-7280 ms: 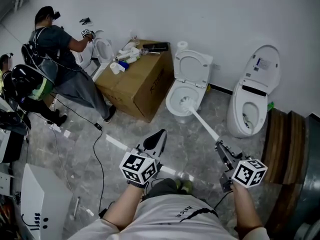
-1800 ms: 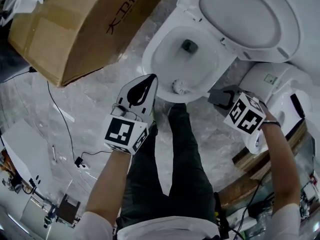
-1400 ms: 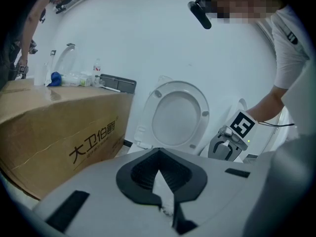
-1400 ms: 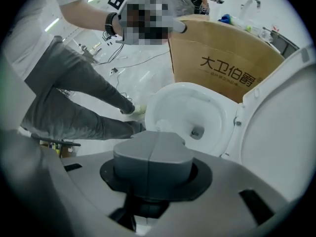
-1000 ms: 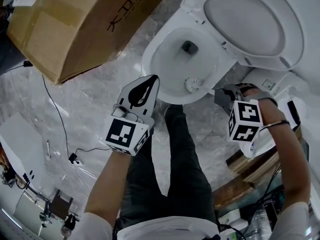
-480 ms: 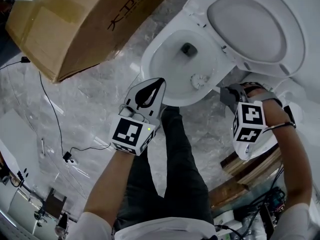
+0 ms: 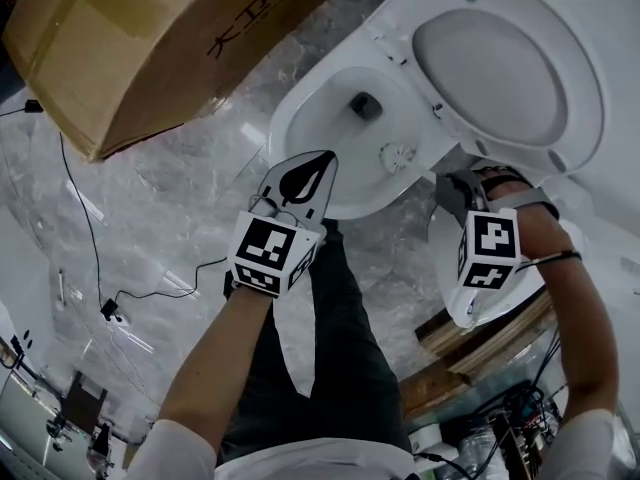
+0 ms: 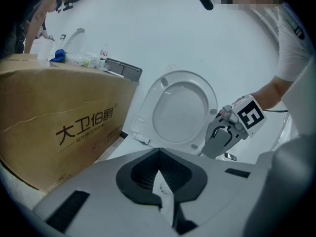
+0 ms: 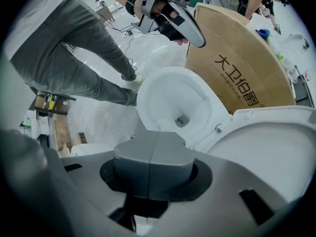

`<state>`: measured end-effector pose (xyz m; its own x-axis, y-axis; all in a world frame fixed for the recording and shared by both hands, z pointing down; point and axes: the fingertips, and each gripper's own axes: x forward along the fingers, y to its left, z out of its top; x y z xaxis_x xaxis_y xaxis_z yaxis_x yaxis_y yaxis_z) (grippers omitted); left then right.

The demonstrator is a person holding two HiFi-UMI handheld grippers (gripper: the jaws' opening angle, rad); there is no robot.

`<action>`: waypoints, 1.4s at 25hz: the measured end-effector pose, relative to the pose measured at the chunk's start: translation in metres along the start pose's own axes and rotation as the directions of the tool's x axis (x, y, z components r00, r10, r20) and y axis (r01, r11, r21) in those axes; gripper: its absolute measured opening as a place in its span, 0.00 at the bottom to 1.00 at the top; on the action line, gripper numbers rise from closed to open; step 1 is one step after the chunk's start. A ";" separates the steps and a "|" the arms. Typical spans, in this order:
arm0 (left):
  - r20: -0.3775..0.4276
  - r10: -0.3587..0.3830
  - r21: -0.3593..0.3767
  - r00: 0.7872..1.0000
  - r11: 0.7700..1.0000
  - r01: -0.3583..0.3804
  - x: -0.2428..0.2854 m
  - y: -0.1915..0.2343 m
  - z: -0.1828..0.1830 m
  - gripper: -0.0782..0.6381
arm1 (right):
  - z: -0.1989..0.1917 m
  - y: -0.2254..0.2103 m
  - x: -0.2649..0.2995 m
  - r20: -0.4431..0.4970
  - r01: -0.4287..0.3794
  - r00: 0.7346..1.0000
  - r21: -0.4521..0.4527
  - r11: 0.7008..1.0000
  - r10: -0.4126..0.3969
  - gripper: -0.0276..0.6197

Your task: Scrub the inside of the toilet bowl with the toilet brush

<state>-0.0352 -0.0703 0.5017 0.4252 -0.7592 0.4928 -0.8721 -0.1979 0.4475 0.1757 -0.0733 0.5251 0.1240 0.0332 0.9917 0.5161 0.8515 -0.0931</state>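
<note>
Marble floor (image 7: 190,208) spreads under a cardboard box (image 7: 150,38). Inside the toilet bowl (image 7: 320,128) the toilet brush (image 7: 397,156) has its head at the right-hand inner wall, so I judge scrubbing is in hand. The next move calls for sweeping it round toward the drain. The right claw (image 7: 450,188) is clamped together on its handle. The left claw (image 7: 315,166), jaws together and empty, hangs over the front rim.

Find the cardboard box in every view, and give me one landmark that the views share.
Head view: the cardboard box fills the upper left corner.
Left gripper view: the box takes up the left side, its printed face toward the camera.
Right gripper view: the box sits upper right, beyond the bowl.
Shared landmark: the raised toilet lid, next to the box in all three.
</note>
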 end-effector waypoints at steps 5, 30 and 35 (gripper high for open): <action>-0.003 -0.006 -0.005 1.000 1.000 0.006 0.004 0.000 0.000 0.12 | -0.005 -0.015 -0.003 -0.036 0.021 0.999 -0.042 0.999 -0.022 0.29; -0.039 -0.154 0.158 0.987 0.975 0.158 -0.012 -0.020 0.027 0.12 | 0.031 0.053 0.004 0.053 -0.019 0.919 0.996 0.091 -0.390 0.29; -0.061 -0.190 0.209 0.980 0.958 0.199 -0.013 -0.033 0.024 0.12 | 0.052 0.073 0.013 0.040 -0.291 0.852 0.865 -0.409 -0.522 0.29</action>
<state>-0.0179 -0.0685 0.4630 0.5971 -0.6686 0.4432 -0.8012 -0.4697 0.3708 0.1712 0.0164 0.5361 -0.1975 -0.3958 0.8969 -0.9802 0.0944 -0.1742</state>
